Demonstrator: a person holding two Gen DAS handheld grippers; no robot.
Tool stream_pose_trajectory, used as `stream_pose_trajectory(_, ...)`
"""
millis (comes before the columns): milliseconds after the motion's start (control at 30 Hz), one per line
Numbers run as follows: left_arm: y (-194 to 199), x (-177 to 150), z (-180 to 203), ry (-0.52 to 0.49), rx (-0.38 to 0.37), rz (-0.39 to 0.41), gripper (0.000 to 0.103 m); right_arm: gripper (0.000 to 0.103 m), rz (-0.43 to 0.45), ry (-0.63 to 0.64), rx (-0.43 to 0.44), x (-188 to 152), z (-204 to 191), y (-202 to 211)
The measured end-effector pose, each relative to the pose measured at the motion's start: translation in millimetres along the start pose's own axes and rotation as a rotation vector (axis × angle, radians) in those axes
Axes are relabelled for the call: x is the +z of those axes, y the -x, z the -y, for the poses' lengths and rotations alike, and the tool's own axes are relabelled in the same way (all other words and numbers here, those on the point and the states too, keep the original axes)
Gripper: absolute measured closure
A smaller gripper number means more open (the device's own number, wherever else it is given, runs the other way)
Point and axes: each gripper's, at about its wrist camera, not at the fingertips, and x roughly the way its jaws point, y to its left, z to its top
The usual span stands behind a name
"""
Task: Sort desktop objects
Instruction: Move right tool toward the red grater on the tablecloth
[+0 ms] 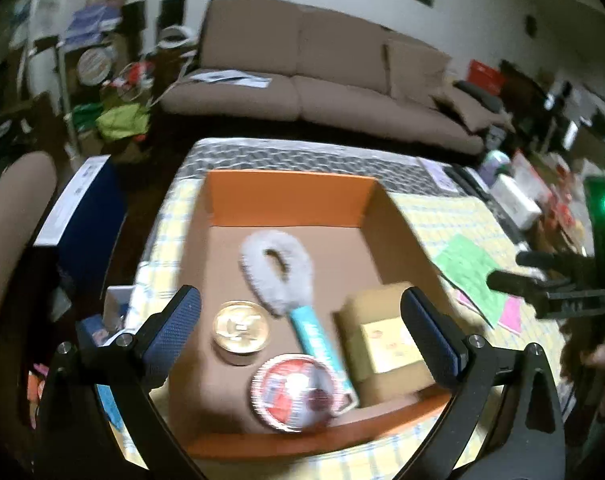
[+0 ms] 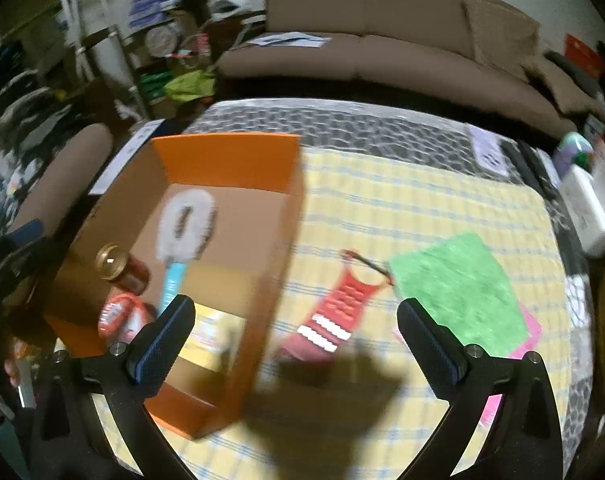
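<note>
**Two spread tongs, one filled box**

Both tongs are spread wide and hold nothing. The left tongs (image 1: 301, 318) hang over the orange box (image 1: 288, 192), which holds a fluffy grey brush (image 1: 278, 270) with a teal handle, a gold-lidded tin (image 1: 241, 325), a round red-and-white tub (image 1: 296, 390) and a yellow carton (image 1: 386, 340).

Only the right wrist view shows a red sock (image 2: 338, 312) lying on the yellow checked worktop (image 2: 422, 200) between the right tongs (image 2: 295, 338), just beside the box's wall. A green sheet (image 2: 458, 288) lies to its right over a pink one (image 2: 532, 330). A brown sofa (image 2: 382, 20) stands behind.

Labels are too blurred to read.
</note>
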Motion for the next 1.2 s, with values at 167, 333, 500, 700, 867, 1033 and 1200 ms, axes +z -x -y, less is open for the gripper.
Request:
stream_pose_trajectory(167,-13.4,-6.6,37.2,-0.039,-0.038,-0.033,0.003,0.001,-0.005,-0.071,-0.011,-10.3,36.1,5.2)
stream_pose_trajectory(333,-23.6,-11.7,59.4,-0.072,-0.057,-0.059,0.003,0.001,-0.044,-0.152,0.028,-18.9,57.7,-9.9)
stream_pose_trajectory(500,-31.6,-20.2,73.7,-0.116,-0.068,-0.083,0.003,0.001,-0.087,-0.199,0.051,-23.5,62.3,-33.6)
stream_pose_trajectory(700,-37.8,-24.7,75.6,-0.121,-0.073,-0.111,0.003,0.020,-0.149,-0.271,0.040,-34.0,72.3,-72.6)
stream_pose_trajectory(867,-37.3,-24.3,71.4,-0.109,-0.085,-0.115,0.003,0.021,-0.161,-0.319,0.057,-36.4,75.0,-94.4)
stream_pose_trajectory(1033,-38.0,-26.2,71.0,-0.117,-0.086,-0.123,0.003,0.021,-0.155,-0.332,0.065,-32.3,67.7,-107.2)
stream_pose_trajectory(1200,-36.9,-26.9,70.8,-0.128,-0.085,-0.125,0.003,0.027,-0.160,-0.338,0.034,-29.1,60.6,-117.2)
